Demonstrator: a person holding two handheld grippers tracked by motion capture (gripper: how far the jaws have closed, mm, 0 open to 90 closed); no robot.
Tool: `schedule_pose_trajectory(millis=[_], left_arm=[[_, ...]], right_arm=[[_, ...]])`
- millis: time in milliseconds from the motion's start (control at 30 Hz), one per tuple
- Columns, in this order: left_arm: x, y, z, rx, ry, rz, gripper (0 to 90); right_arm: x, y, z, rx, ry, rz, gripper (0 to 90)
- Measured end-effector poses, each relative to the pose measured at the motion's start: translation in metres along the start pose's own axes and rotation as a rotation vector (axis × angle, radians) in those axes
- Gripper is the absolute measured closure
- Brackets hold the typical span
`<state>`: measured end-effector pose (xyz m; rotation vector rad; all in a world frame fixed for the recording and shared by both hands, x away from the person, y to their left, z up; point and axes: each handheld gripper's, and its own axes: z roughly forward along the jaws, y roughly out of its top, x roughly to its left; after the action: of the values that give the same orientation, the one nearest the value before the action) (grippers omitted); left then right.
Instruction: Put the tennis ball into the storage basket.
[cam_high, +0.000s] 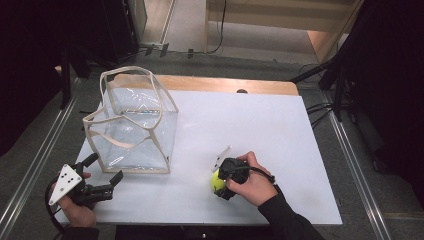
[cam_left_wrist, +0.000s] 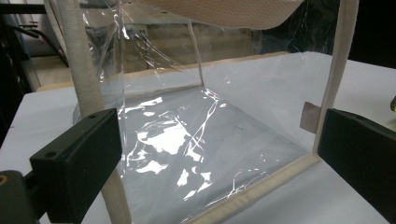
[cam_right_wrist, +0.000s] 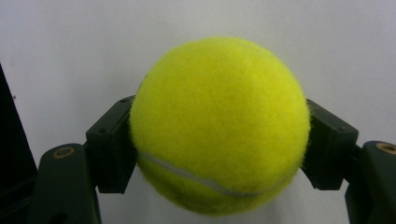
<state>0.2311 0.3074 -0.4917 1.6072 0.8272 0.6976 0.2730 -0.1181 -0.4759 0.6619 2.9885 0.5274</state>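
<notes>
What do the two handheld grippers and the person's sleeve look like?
Both grippers are black with two blocky jaws. The left gripper carries a grey three-cornered plate marked with black dots, and a black cable loops from it. The right gripper has a similar pale plate and a black cable across the hand. The right arm wears a black sleeve.

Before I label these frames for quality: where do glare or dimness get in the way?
High view: dark surroundings, evenly lit table. Left gripper view: bright glare patches on the clear bag, near fingers soft. Right gripper view: tennis ball sharp and bright, no glare.
</notes>
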Motion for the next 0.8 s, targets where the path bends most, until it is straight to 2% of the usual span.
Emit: schedule_pose_trajectory(millis=[267, 300, 333, 367, 633, 800], left_arm=[[0.000, 0.000, 0.000, 0.000, 0.000, 0.000, 0.0], [0.000, 0.000, 0.000, 0.000, 0.000, -0.001, 0.0], [0.000, 0.000, 0.000, 0.000, 0.000, -0.001, 0.0], [0.000, 0.000, 0.000, 0.000, 0.000, -0.001, 0.0], [0.000, 0.000, 0.000, 0.000, 0.000, 0.000, 0.0], [0.000, 0.000, 0.000, -0.001, 0.000, -0.001, 0.0]], right_arm=[[-0.001, 0.003, -0.006, -0.016, 0.002, 0.003, 22.9], [-0.001, 0.004, -0.006, -0.022, 0.011, 0.015, 22.9], [-0.002, 0.005, -0.007, -0.018, 0.008, 0.003, 22.9], [-0.001, 0.006, -0.008, -0.018, 0.007, 0.012, 22.9], [-0.005, 0.012, -0.012, -0.021, 0.014, -0.007, 23.0], [-0.004, 0.018, -0.014, -0.018, 0.020, -0.002, 23.0]])
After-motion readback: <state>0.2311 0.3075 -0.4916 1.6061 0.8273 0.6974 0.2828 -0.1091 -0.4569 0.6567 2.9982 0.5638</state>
